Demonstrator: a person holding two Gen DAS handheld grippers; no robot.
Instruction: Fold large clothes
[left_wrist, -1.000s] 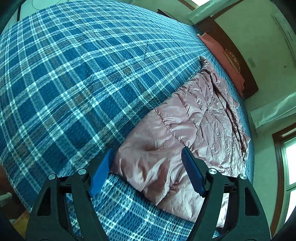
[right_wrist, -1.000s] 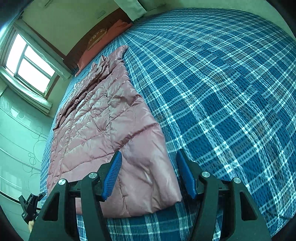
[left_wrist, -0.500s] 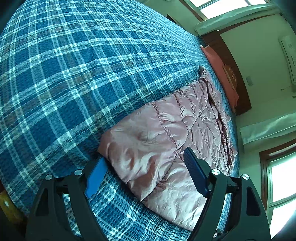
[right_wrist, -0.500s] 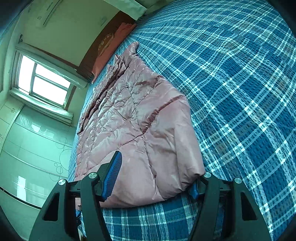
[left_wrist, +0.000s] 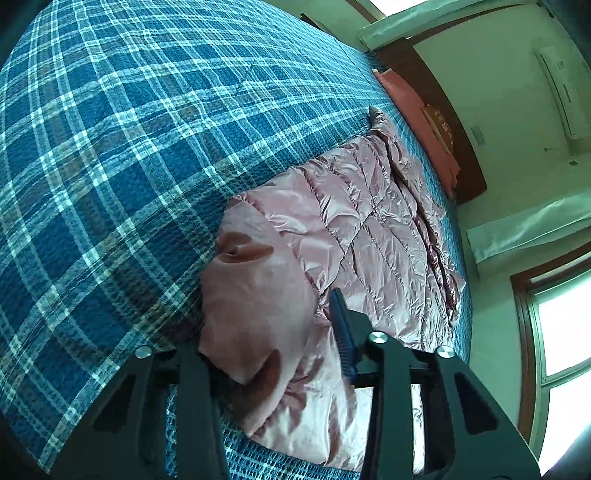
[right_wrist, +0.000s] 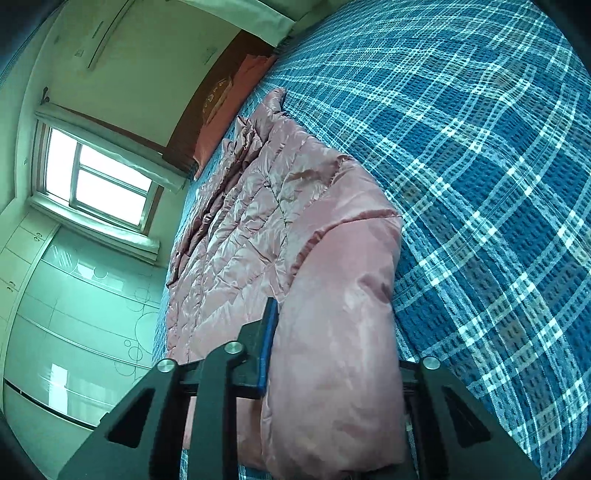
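A bed (left_wrist: 110, 155) under a blue plaid cover fills a pale-walled bedroom, its dark wooden headboard (left_wrist: 436, 92) at the far end with a salmon-coloured pillow (left_wrist: 417, 110) against it. A bright window (right_wrist: 99, 177) stands to one side, above pale cabinet doors (right_wrist: 74, 314) patterned with circles; an air conditioner (left_wrist: 561, 88) is mounted high on the wall. A shiny pink quilted jacket (left_wrist: 369, 229) lies lengthwise along the bed's edge, running from the near end toward the pillow. The left claw (left_wrist: 273, 354) has just been closing and now pinches a bunched near corner of the jacket between its blue pads. The right claw (right_wrist: 332, 354) has likewise just been closing and clamps the other near corner, the puffed fabric swelling between its fingers and hiding the right-hand pad. Nothing else lies on the plaid cover in either view; the gathered fabric blocks much of the foreground.
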